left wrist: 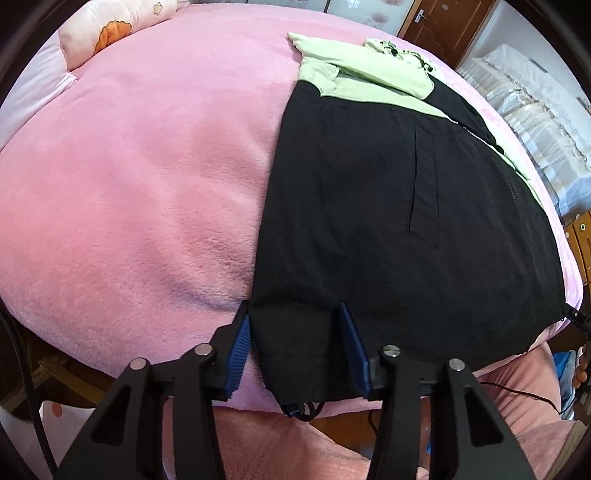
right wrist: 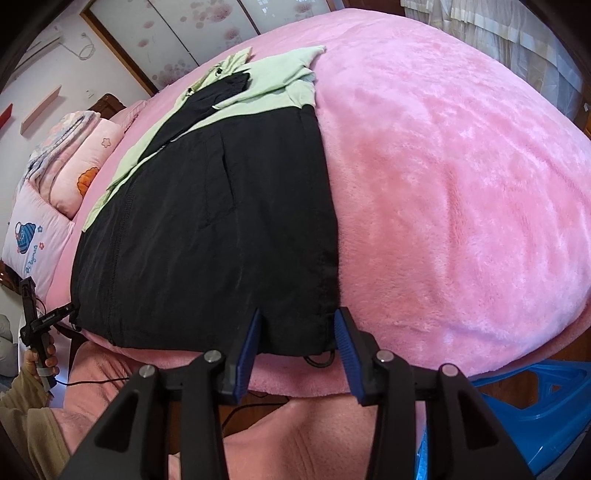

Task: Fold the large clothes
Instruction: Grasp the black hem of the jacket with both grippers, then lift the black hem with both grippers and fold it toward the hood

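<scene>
A black jacket with pale green upper part [left wrist: 388,206] lies flat on a pink bed, sleeves folded in, hem toward me. My left gripper [left wrist: 295,314] is open with its blue pads either side of the hem's left corner, where a drawcord [left wrist: 301,410] hangs down. In the right wrist view the same jacket [right wrist: 207,229] lies left of centre. My right gripper [right wrist: 297,319] is open around the hem's right corner, with a cord [right wrist: 319,360] hanging below. The left gripper [right wrist: 35,317] shows at the far left of that view.
The pink fleece blanket [left wrist: 140,192] covers the bed and drapes over its near edge. Pillows [right wrist: 70,173] lie at the head. A blue plastic stool [right wrist: 535,406] stands by the bed's right side. A wooden door [left wrist: 439,26] and curtains [right wrist: 491,29] are beyond.
</scene>
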